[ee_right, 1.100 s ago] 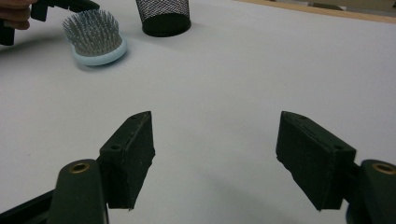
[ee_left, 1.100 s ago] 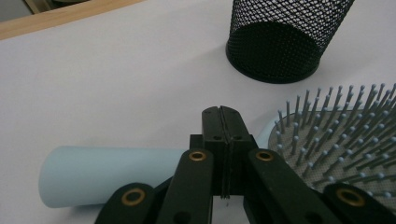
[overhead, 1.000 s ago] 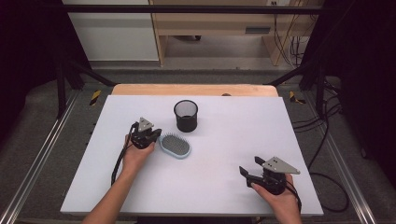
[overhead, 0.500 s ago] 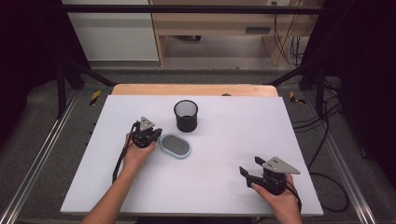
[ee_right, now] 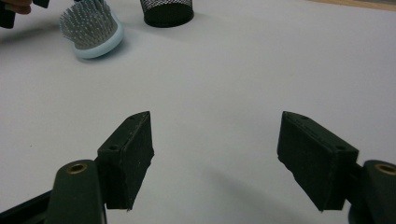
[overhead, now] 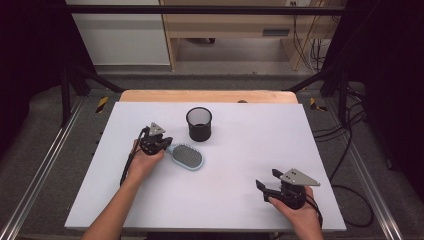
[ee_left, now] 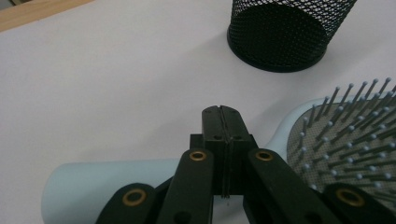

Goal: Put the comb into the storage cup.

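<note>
High view: white counter (overhead: 235,200) fills the middle of the frame. Light-blue hairbrush (overhead: 186,156) lies left of centre, bristles up, head toward lower right, handle running up-left under the left claw (overhead: 163,143). Black mesh cup (overhead: 199,124) stands upright just above the brush, apart from it. Right claw (overhead: 266,182) sits at lower right, near the counter's front edge, well apart from brush and cup, its jaws spread with nothing between them.

Left gripper view: the two black jaws are clenched flat against each other, no gap and nothing caught between them. They sit directly above the brush's neck, where the pale handle at lower left meets the bristled head at right. Whether the tips touch the handle cannot be told. Mesh cup at upper right, upright on the counter.

Right gripper view: jaws released, wide apart, bare counter between them. Brush head at upper left, bristles up; mesh cup's base at top, just right of it. The other hand shows at the far upper-left corner.
</note>
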Demonstrator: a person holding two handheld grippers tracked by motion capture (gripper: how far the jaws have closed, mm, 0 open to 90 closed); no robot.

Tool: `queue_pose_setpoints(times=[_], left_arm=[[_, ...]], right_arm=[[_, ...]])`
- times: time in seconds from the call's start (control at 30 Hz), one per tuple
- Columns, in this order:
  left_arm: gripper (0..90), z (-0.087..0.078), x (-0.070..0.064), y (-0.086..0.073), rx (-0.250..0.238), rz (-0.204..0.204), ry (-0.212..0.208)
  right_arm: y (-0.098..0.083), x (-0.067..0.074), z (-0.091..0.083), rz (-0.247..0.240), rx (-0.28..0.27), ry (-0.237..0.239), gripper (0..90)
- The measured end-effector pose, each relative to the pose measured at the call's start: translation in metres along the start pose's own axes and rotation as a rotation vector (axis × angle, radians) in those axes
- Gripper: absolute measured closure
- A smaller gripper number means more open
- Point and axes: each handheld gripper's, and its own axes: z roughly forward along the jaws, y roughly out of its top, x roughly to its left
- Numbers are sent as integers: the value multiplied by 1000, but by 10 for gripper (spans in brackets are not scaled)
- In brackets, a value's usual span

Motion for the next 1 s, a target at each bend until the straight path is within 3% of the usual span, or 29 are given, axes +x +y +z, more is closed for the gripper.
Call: queue_pose_setpoints(times=[0.2, 0.37, 0.63, 0.73, 0.87, 1.0], left_arm=[[900, -5, -3, 0, 21, 22, -10], [900, 1, 0, 0, 21, 41, 1], [900, 5, 9, 0, 28, 28, 10], [900, 6, 12, 1, 38, 30, -1], [900, 4, 15, 0, 44, 1, -22], [900, -3, 14, -1, 76, 16, -39]], right_arm=[[0, 0, 1, -1, 7, 3, 266], [-1, 0, 1, -5, 14, 4, 265], [-3, -2, 2, 2, 24, 3, 266], [-2, -1, 2, 4, 24, 6, 265], [-2, -2, 1, 5, 24, 5, 265], [-2, -3, 0, 6, 21, 3, 265]])
